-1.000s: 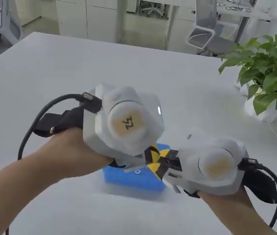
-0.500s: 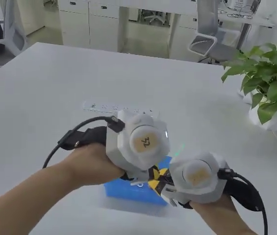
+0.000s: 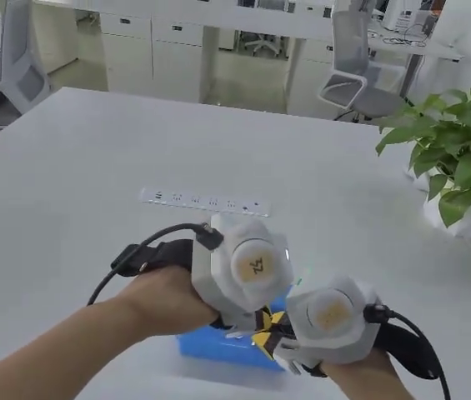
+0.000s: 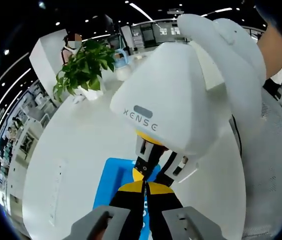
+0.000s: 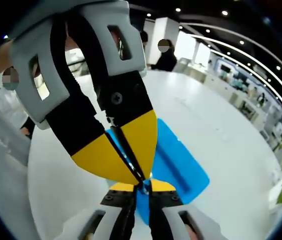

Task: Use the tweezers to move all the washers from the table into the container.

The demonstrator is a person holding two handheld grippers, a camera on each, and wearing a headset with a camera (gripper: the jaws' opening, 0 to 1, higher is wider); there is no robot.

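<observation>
1. Viewpoint change: over the last second the head view tilts upward. The power strip (image 3: 203, 201) comes into the middle of the frame and both hands now sit at the lower edge. This is camera motion, not motion of the things on the bench (image 3: 93, 150).
2. Relative position: the left tongs (image 4: 145, 186) and right tongs (image 5: 141, 188) remain tip to tip above the right end of the container (image 3: 206, 346), as they were a second ago. Judgement: no pick-and-drop cycle finishes in this interval, so the task stands where it did.
3. Left tongs: closed. In the right gripper view, a thin dark strip lies between the yellow pads, judged to be the tweezers (image 5: 121, 152).
4. Right tongs: drawn together to a thin slit and meeting the left tips. Whether they clamp anything cannot be told.
5. Container: blue, shallow, resting on the bench at the lower centre of the head view, directly beneath both tongs.
6. Contents: cannot be told. The gripper bodies cover much of the container, and washers are too small to make out on the blue surface.
</observation>
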